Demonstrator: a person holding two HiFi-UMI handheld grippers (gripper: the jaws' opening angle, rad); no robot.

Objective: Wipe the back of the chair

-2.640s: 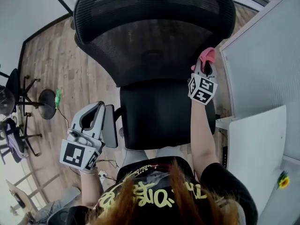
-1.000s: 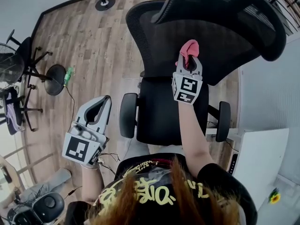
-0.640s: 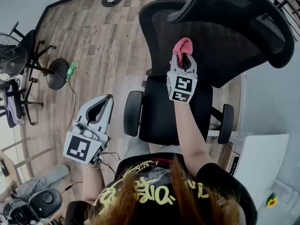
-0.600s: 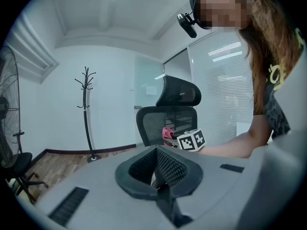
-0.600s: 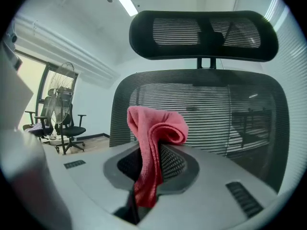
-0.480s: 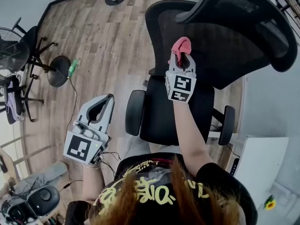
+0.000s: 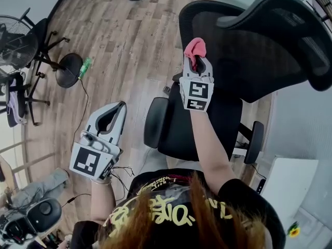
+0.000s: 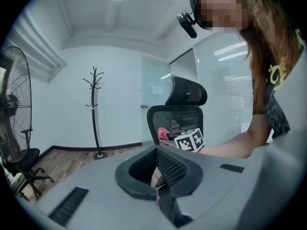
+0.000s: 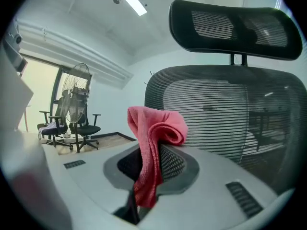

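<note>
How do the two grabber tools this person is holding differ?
The right gripper is shut on a pink cloth; the left gripper is shut on nothing. The right gripper is raised by the chair's mesh back; the left gripper hangs lower, out over the wooden floor. Both look like the same grey two-jawed tool.

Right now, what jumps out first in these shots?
The pink cloth pinched in the right claw, raised in front of the black mesh chair back. The left claw hangs shut and empty, low at the person's left, over the wood floor.
</note>
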